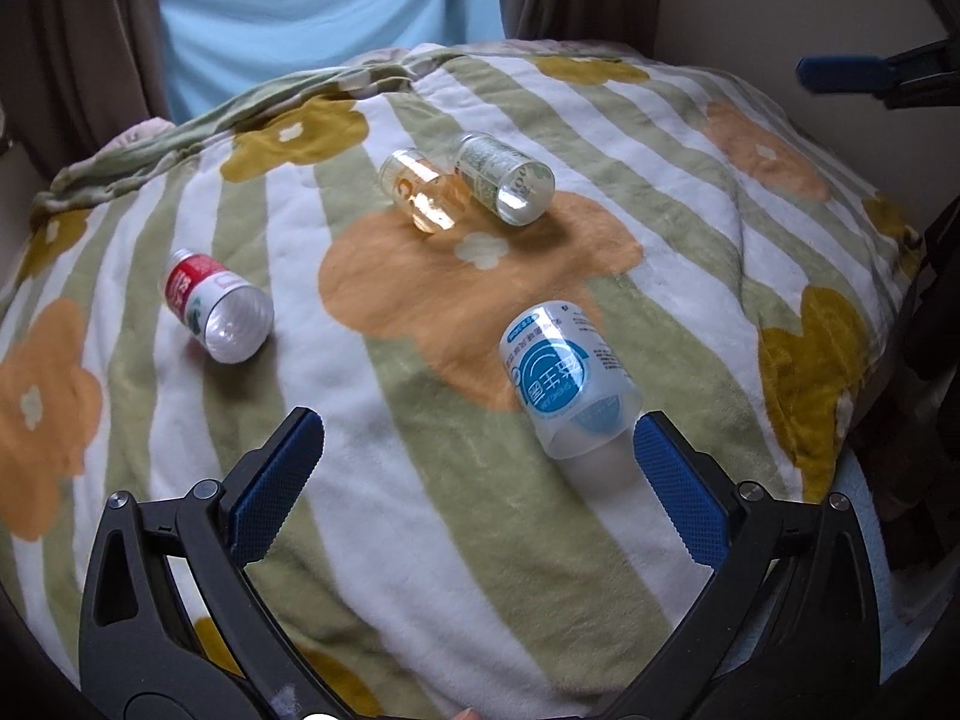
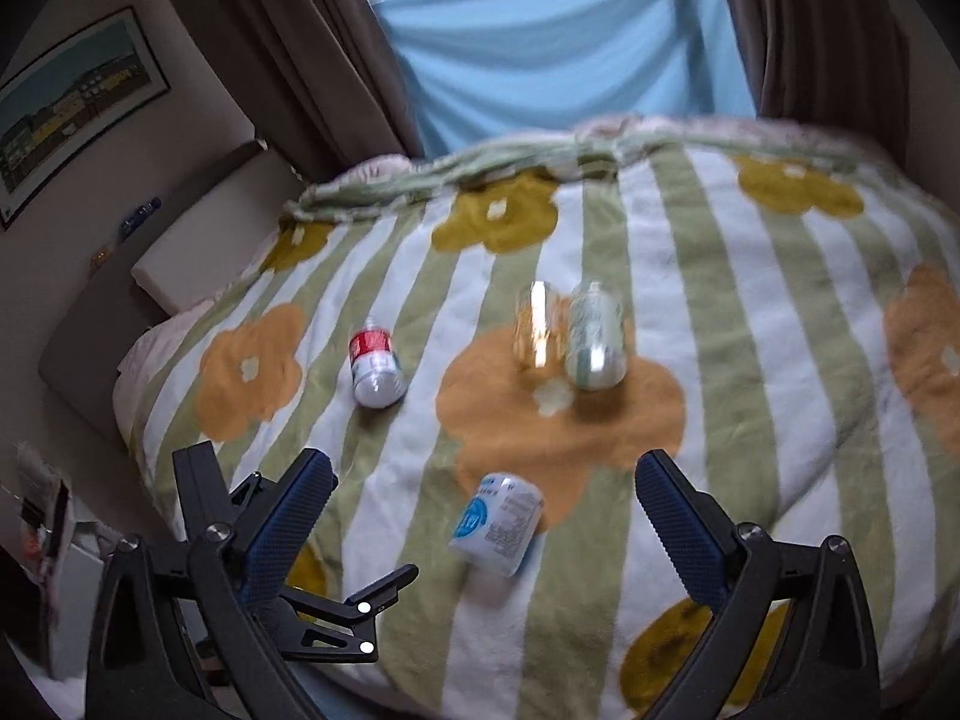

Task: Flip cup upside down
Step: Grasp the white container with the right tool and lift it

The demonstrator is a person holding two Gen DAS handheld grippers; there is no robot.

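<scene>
Several cups lie on their sides on a striped, flowered blanket [image 1: 420, 480]. A translucent cup with a blue label [image 1: 567, 381] [image 2: 498, 525] lies nearest, its mouth toward me. My left gripper [image 1: 480, 468] stands open just in front of it, the right fingertip [image 1: 654, 438] close to the cup's rim and nothing between the fingers. My right gripper [image 2: 486, 492] hangs open above the blanket's near edge, the blue-label cup between and beyond its fingers. A red-label cup [image 1: 216, 306] [image 2: 375, 369] lies at the left. A clear orange-print cup [image 1: 423, 192] [image 2: 537, 324] and a green-label cup [image 1: 504, 180] [image 2: 594, 336] lie side by side in the middle.
The blanket [image 2: 750, 420] covers a bed that drops off at the near and right edges. Brown curtains [image 2: 288, 60] and a light blue cloth [image 2: 552, 42] hang behind. A white pillow [image 2: 204, 240] and a framed picture [image 2: 78, 102] stand at the left. The other gripper's blue finger [image 1: 840, 75] shows at upper right.
</scene>
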